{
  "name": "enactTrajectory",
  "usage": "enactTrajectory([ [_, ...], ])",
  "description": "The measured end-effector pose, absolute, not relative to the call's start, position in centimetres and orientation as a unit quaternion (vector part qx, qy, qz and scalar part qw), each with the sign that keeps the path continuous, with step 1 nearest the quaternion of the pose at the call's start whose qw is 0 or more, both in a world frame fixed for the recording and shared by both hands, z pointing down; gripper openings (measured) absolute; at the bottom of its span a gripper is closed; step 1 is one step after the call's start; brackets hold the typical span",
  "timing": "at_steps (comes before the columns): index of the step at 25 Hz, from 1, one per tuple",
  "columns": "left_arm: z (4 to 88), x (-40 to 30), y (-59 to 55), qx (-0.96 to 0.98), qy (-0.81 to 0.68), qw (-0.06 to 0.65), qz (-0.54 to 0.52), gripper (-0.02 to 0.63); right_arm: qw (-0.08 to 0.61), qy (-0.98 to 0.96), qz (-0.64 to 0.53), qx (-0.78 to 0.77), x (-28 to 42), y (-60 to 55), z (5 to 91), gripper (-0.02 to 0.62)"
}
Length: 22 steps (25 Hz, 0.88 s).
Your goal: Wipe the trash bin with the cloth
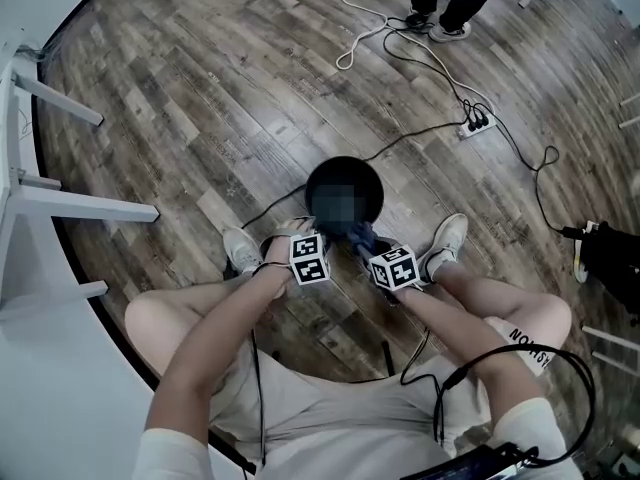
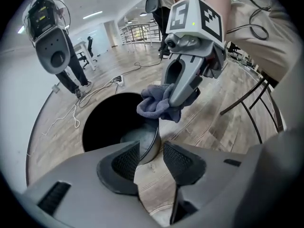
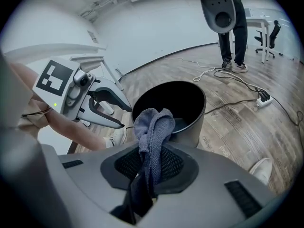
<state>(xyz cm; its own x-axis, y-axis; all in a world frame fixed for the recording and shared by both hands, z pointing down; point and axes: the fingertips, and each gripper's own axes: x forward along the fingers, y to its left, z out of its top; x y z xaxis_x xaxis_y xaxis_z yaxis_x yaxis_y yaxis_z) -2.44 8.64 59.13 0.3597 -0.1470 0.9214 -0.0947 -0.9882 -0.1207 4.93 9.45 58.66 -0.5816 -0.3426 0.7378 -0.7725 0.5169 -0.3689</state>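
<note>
Little looks wiped: right gripper clamps the blue-grey cloth at the rim of the round black trash bin, left gripper straddling it, jaws apart.

Bin mouth wide open, far rim free. Near rim is crowded: left hand-held gripper straddles it, right hand-held gripper and cloth alongside. Shoes flank; cable beyond.

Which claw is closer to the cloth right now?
Right. The right claw is clamped on the cloth; the left claw straddles the trash bin rim, apart from the cloth.
</note>
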Motion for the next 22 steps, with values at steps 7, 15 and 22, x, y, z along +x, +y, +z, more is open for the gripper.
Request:
enactTrajectory([
  [7,60.5,-1.7,8.2,-0.824,0.075,0.010,-0.562,0.146,0.308,-0.814,0.352,0.344,4.8,9.1,59.9,0.078],
  [15,62.9,-1.1,8.6,-0.810,0.049,0.035,-0.583,0.146,0.318,-0.817,0.345,0.336,4.5,9.1,61.7,0.078],
  [22,64.2,-0.8,8.2,-0.801,0.045,0.069,-0.592,0.140,0.326,-0.818,0.341,0.330,4.2,9.1,63.5,0.078],
])
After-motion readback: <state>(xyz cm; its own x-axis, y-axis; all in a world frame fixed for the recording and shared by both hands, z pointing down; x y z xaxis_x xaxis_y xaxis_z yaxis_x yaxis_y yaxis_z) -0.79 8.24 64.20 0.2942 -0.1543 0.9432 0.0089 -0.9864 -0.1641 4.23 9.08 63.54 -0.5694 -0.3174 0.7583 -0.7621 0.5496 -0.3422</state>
